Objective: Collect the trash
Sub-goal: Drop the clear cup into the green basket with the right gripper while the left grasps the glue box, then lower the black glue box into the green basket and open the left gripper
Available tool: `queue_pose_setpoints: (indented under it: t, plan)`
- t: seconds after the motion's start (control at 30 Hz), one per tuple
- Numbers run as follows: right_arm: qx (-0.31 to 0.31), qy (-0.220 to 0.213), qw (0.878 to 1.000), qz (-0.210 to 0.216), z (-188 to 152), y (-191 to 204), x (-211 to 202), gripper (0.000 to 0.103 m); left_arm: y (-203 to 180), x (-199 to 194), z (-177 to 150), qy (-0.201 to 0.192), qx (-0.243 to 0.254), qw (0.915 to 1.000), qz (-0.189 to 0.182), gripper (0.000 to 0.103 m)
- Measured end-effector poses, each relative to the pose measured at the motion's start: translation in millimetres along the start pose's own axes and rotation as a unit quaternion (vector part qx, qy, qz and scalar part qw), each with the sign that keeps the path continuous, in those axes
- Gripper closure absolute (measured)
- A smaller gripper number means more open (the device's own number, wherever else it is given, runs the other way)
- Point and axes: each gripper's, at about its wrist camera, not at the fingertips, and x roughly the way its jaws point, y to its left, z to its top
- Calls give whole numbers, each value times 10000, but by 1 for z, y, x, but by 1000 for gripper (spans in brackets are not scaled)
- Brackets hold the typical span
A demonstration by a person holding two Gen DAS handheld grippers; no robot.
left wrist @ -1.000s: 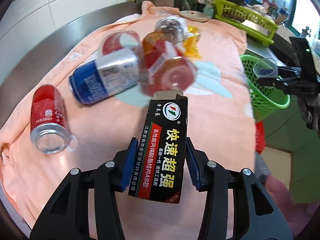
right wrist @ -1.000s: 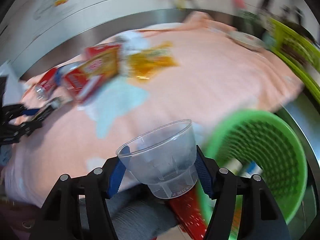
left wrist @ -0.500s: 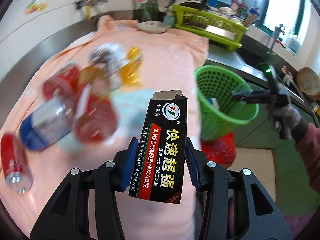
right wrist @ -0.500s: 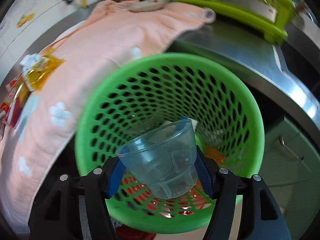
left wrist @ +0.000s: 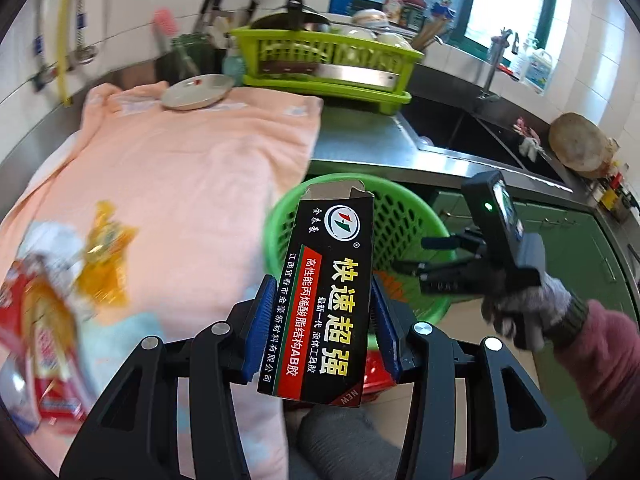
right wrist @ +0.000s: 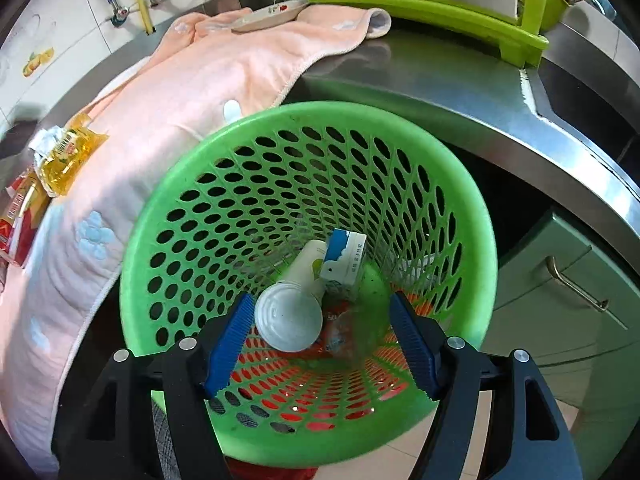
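Steel bench [right wrist: 432, 76] runs along a tiled kitchen wall, half covered by a peach towel [left wrist: 192, 168], with a lime dish rack [left wrist: 328, 60] at the far end and a green mesh basket [right wrist: 472, 216] standing on the floor just off the bench's near edge. In the left wrist view the left tongs [left wrist: 322, 334] are closed narrowly on a black glue carton [left wrist: 326, 292], held upright with its open flap toward the basket, the carton being near the rim but, as far as I can judge, not yet over the opening. The right tongs [right wrist: 322, 334] hang wide apart and empty directly above the basket's mouth, and inside lie a white cup [right wrist: 294, 312], a small blue-and-white carton [right wrist: 344, 264] and something blurred that looks like clear plastic (too smeared to name). The main risk is crowding: both tools share the space over one opening, so the left could strike the right tongs or the rim, knocking the light basket over. Letting go too soon would drop the carton on the floor or the towel's hanging edge. More trash waits on the towel at the left, a yellow wrapper [left wrist: 102, 256] and a red packet [left wrist: 44, 352], so a tipped basket would cost extra work.
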Motion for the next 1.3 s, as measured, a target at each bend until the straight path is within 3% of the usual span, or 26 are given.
queue_pose_setpoints:
  t: [0.37,0.67,0.87,1.1,1.3]
  plan:
    - [226,-535,9982,116,-20,-17,-50,29,-36,101,19,641,-109,9975,-263,57]
    - [387,-675,9968,170,-38,-29,-68,27,-45,143,16,986,-293,9939,-392,54]
    - [429,-702,9965,159,-40,-32,-71,27,-46,146,13,984,-358,9935,-435,40]
    - [372,-773,9961,216,-33,-20,-77,27,-28,113,9,749,-430,9957,-322,40]
    - [193,-842,9957,336,-23,3,-81,27,1,70,3,484,-577,9971,62,40]
